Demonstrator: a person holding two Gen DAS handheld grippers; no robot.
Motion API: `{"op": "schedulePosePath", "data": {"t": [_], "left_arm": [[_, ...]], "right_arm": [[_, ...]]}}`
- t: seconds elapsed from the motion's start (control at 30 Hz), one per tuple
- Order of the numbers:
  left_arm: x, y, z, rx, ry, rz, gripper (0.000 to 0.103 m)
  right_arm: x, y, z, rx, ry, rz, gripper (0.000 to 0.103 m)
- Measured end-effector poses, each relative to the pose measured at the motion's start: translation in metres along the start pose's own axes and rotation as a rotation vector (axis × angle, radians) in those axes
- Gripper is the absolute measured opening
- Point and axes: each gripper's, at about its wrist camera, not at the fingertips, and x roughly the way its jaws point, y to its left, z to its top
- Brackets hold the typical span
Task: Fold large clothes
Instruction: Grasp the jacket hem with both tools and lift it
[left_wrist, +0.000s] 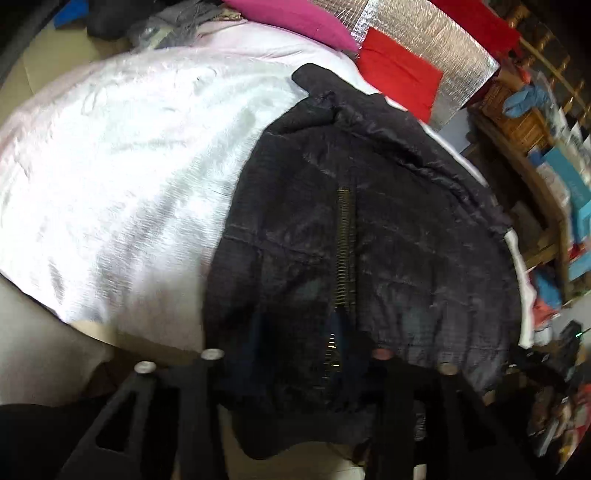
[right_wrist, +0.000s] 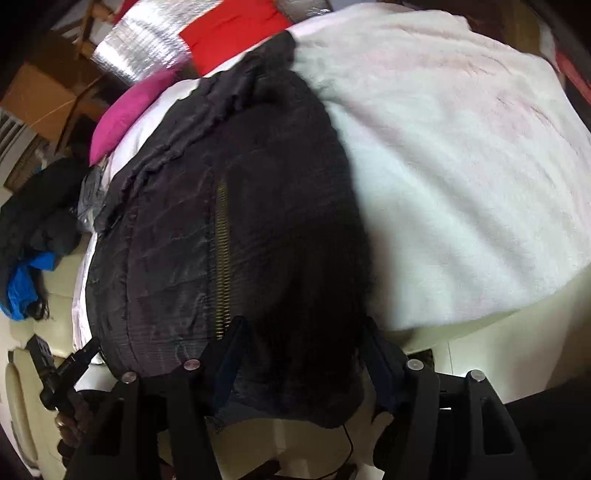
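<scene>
In the left wrist view, a black jacket (left_wrist: 351, 258) with a brass zipper (left_wrist: 345, 251) is seen spread on a white fleece blanket (left_wrist: 122, 177), its hem draped over the bed edge between the 2 widely parted fingers of the left gripper (left_wrist: 295, 354), which grips nothing. In the right wrist view, the same jacket (right_wrist: 229, 240) lies directly ahead, its hem hanging between the spread fingers of the right gripper (right_wrist: 303, 332); whether fabric is pinched cannot be told.

I see a black jacket (left_wrist: 369, 229) of slightly shiny quilted cloth with a brassy metal zipper (left_wrist: 345, 251), lying on a fluffy white blanket (left_wrist: 129, 166).
</scene>
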Motion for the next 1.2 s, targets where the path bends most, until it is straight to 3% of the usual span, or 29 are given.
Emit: {"op": "schedulePosePath", "data": {"t": [0.07,0.13,0.17,0.27,0.33,0.4,0.5,0.6,0.7,0.8,0.83,0.93,1.07,1.13,1.2], "left_arm": [[-0.003,-0.005,-0.002,0.034,-0.019,0.005,0.044],[-0.004,-0.015,-0.006,0.09,-0.017,-0.029,0.009],[-0.005,-0.02,-0.006,0.108,-0.014,-0.045,0.006],[-0.002,-0.03,-0.008,0.157,-0.014,-0.012,0.01],[-0.001,-0.027,-0.005,0.13,-0.006,0.009,0.03],[-0.012,-0.015,0.0,0.067,-0.06,0.013,0.039],[-0.026,0.003,0.006,-0.031,-0.128,0.029,0.07],[-0.015,0.014,0.006,-0.082,-0.075,0.037,0.07],[0.003,0.004,0.001,-0.02,0.017,0.049,0.069],[0.009,-0.006,-0.004,0.023,0.031,0.062,0.046],[0.008,-0.008,-0.004,0.03,0.022,0.047,0.03],[-0.003,-0.017,-0.005,0.055,-0.032,0.021,0.014],[-0.015,-0.035,-0.011,0.176,-0.088,-0.006,0.014],[-0.003,-0.036,-0.012,0.167,-0.024,0.029,0.034],[0.001,-0.023,-0.01,0.111,0.009,0.019,0.042]], "right_arm": [[-0.004,0.019,-0.008,-0.09,-0.028,-0.001,0.062],[-0.012,0.031,-0.013,-0.147,-0.062,0.043,0.062],[-0.015,0.033,-0.014,-0.161,-0.073,0.058,0.062],[0.0,0.017,-0.011,-0.104,-0.007,0.0,0.065],[0.009,0.008,-0.009,-0.052,0.036,-0.014,0.067],[0.009,0.006,-0.009,-0.051,0.039,-0.004,0.069],[0.007,0.014,-0.013,-0.102,0.013,0.006,0.073],[0.014,0.017,-0.016,-0.122,0.023,-0.04,0.073],[0.011,0.007,-0.013,-0.064,0.031,-0.018,0.073],[0.012,-0.004,-0.01,-0.003,0.04,-0.003,0.072],[0.013,-0.003,-0.009,-0.005,0.042,-0.009,0.071],[0.01,0.014,-0.013,-0.052,0.025,-0.024,0.062],[-0.018,0.038,-0.016,-0.127,-0.05,0.118,0.062],[-0.008,0.034,-0.012,-0.114,-0.008,0.082,0.062],[0.009,0.021,-0.011,-0.07,0.053,0.034,0.064]]}}
